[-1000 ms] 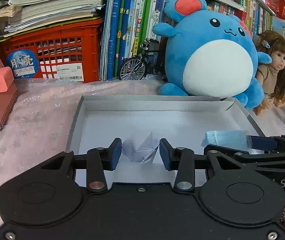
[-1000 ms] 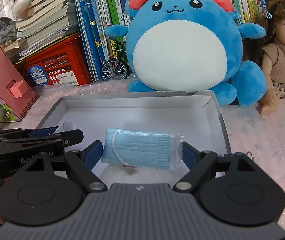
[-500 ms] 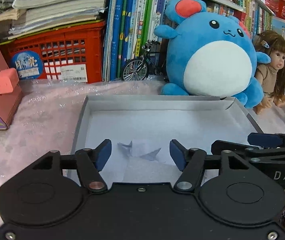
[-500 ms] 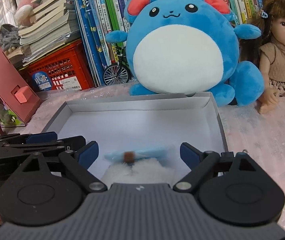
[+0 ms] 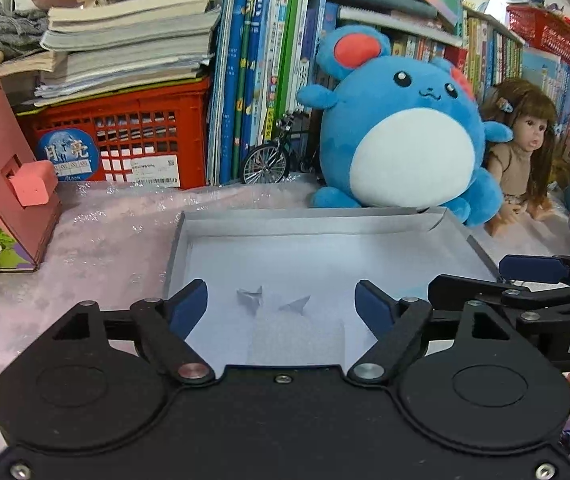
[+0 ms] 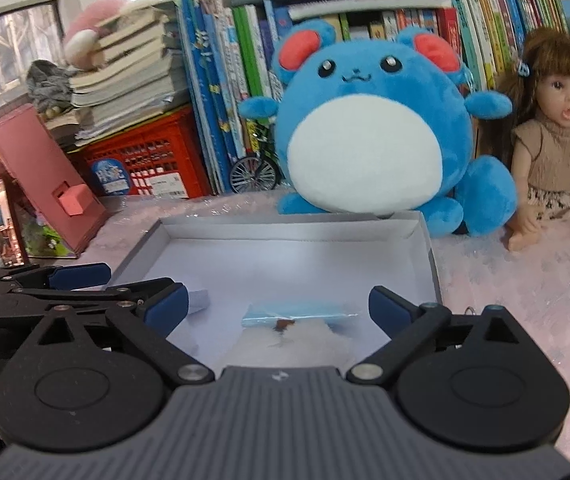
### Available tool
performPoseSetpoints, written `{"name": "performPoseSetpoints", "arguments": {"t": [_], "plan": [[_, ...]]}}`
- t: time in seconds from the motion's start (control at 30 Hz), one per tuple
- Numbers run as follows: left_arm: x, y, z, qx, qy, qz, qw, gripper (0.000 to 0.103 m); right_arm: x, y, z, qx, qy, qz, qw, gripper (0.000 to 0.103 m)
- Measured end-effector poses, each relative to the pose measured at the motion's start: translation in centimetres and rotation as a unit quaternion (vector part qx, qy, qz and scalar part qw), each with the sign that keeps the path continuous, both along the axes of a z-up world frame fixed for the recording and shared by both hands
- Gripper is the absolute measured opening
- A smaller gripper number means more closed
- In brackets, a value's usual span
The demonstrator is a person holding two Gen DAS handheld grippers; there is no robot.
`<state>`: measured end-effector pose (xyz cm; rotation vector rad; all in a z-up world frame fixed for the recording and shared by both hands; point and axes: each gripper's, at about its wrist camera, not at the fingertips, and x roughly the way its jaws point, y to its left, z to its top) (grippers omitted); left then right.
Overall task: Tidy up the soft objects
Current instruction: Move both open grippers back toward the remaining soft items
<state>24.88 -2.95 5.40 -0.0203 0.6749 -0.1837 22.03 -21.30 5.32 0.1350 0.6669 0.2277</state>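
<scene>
In the left wrist view the left gripper (image 5: 281, 304) fills the lower half of the frame, tilted downward over the near part of a shallow white box (image 5: 369, 222). Its jaws are opening, and the blue pads (image 5: 189, 305) press on nothing. Between them, lower in the box, lies a small folded white paper piece (image 5: 271, 302), loose on the box floor and clear of both pads. At the right edge of this frame the right gripper comes in sideways, its black linkage and one blue pad just over the box's right wall.

In the right wrist view the right gripper (image 6: 277, 308) sits in the lower half of the frame, also angled down into the box. Its jaws are opening too, and stand very wide. Between them, near the bottom centre of the box, a blue face mask in a clear wrapper (image 6: 297, 314) lies flat, touching neither pad; a fluffy white patch (image 6: 301, 344) with a small brown spot sits just in front of it. The left gripper enters from the lower left of this frame, and a fingertip of the person shows at the far left edge.

Beyond the box, on the pink counter (image 6: 525, 292), a big blue plush (image 6: 369, 128) sits against its far wall, with a doll (image 6: 553, 140) at the right. A red crate (image 5: 125, 136) under stacked books stands at the upper left, beside upright books (image 5: 253, 72) and a toy bicycle (image 5: 269, 160).
</scene>
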Motion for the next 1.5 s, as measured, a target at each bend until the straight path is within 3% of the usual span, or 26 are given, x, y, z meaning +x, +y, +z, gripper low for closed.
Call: {"name": "performPoseSetpoints", "arguments": {"t": [0.9, 1.3, 1.5], "plan": [[-11.4, -0.1, 4.1, -0.025, -0.079, -0.039, 0.9958, 0.084, -9.9, -0.3, 4.4, -0.029, -0.115, 0.035, 0.992, 0.103], [-16.6, 0.0, 4.5, -0.034, -0.117, -0.055, 0.991, 0.085, -14.7, -0.5, 5.0, -0.018, -0.154, 0.048, 0.987, 0.103], [-18.2, 0.2, 3.9, -0.042, -0.116, -0.06, 0.9905, 0.086, -16.4, -0.6, 4.9, -0.014, -0.165, 0.049, 0.985, 0.103]]}}
